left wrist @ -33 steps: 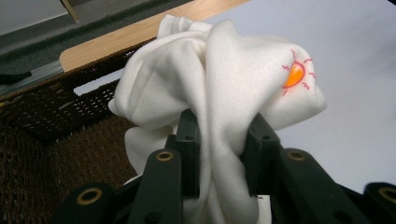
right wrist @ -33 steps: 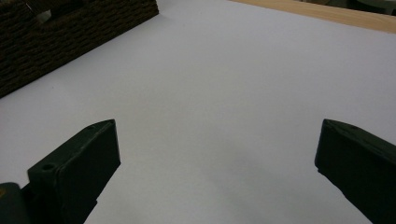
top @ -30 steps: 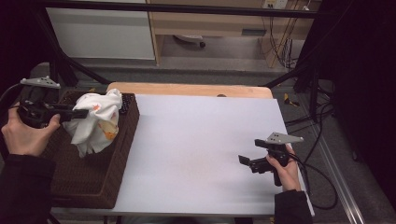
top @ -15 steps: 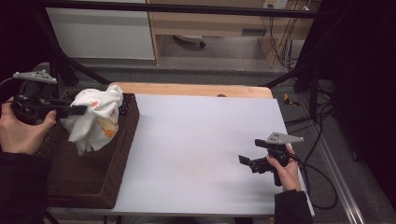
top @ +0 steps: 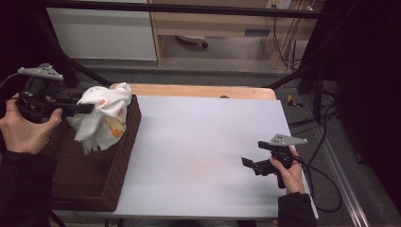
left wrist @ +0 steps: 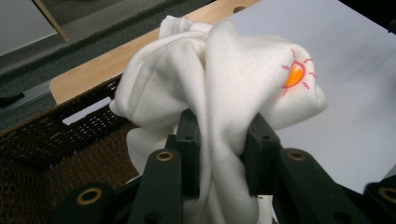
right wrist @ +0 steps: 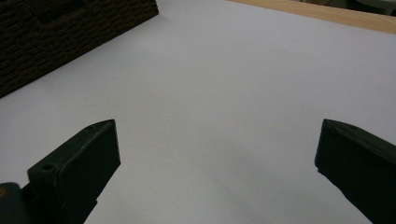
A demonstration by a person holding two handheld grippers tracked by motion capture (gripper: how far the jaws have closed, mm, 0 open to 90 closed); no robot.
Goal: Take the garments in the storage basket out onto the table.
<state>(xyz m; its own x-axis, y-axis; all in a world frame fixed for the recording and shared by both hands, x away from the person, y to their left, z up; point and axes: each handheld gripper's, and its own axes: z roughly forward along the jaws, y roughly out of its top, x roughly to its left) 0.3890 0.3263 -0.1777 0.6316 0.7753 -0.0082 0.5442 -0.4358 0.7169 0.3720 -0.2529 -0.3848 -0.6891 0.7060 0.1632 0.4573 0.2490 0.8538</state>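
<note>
While the left gripper (top: pixel 90 109) hangs over the far end of a dark woven basket (top: pixel 90 184), its two black jaws are clamped on a bunched white cloth (top: pixel 104 120). In the left gripper view the fabric is squeezed between the pads (left wrist: pixel 189 144) and billows above them, with a small orange sun print (left wrist: pixel 295 75) on one fold. Seen from the high view, the cloth dangles from the gripper, lifted above the basket, and its lower folds hang down inside it. That basket sits at the left edge of the desk (top: pixel 198 142), whose white top is bordered by a wooden strip along the far edge. Near the right edge, towards the near corner, the right gripper (top: pixel 250 164) rests low over the white surface in a hand (top: pixel 288 172). Its jaws stand wide apart with nothing between them.
</note>
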